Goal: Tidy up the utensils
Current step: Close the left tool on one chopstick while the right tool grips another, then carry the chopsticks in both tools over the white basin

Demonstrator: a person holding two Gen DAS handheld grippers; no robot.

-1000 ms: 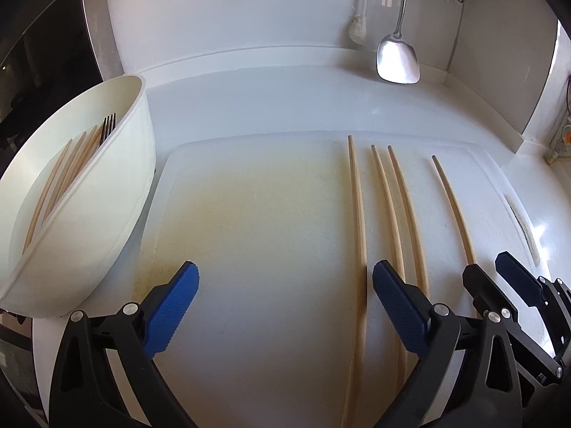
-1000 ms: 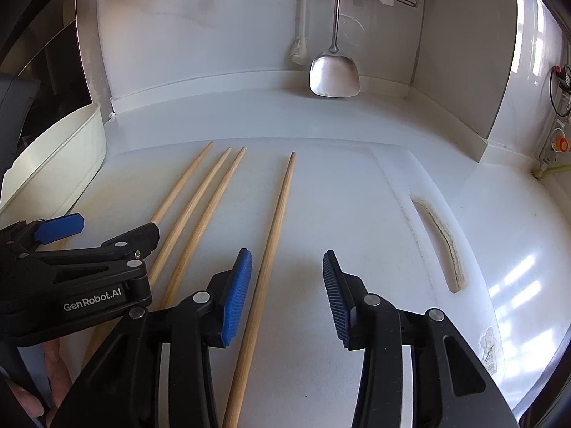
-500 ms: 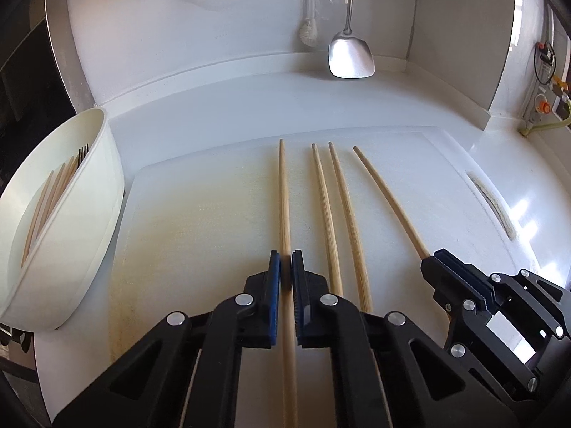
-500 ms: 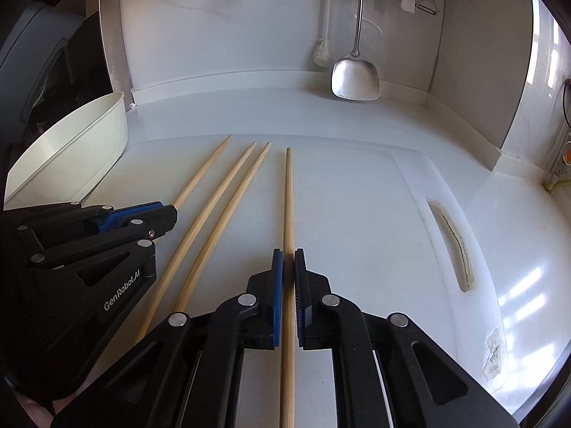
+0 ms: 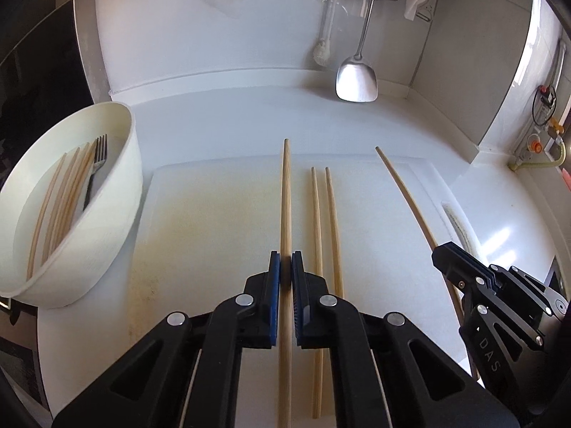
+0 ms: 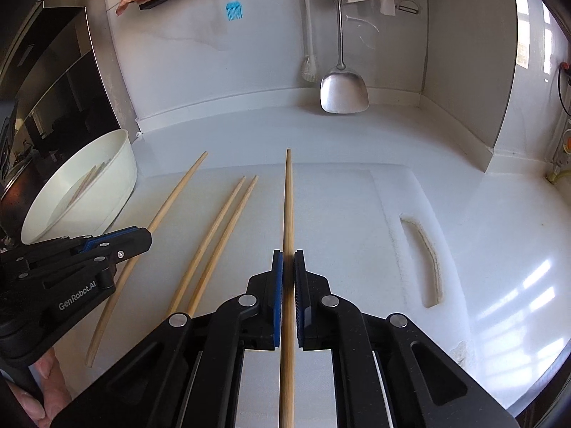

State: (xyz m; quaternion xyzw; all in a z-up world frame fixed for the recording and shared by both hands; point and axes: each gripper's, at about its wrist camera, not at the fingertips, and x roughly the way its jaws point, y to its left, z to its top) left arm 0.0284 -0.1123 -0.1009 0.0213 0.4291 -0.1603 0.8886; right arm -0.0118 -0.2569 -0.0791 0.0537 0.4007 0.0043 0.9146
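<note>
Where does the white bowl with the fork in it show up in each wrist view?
Left wrist view: the white bowl fills the left edge, chopsticks and a fork inside.
Right wrist view: the bowl sits mid-left, behind the left gripper.
Shared landmark: the steel spatula hanging on the back wall.

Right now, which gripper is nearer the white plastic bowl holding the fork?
Left. The left gripper sits beside the white plastic bowl; the right gripper is farther right, beyond the left one.

A white counter (image 5: 249,114) carries a white cutting board (image 5: 200,221) and, just left of it, a white bowl (image 5: 117,214). Two wooden chopsticks (image 5: 323,221) lie side by side on the board.
</note>
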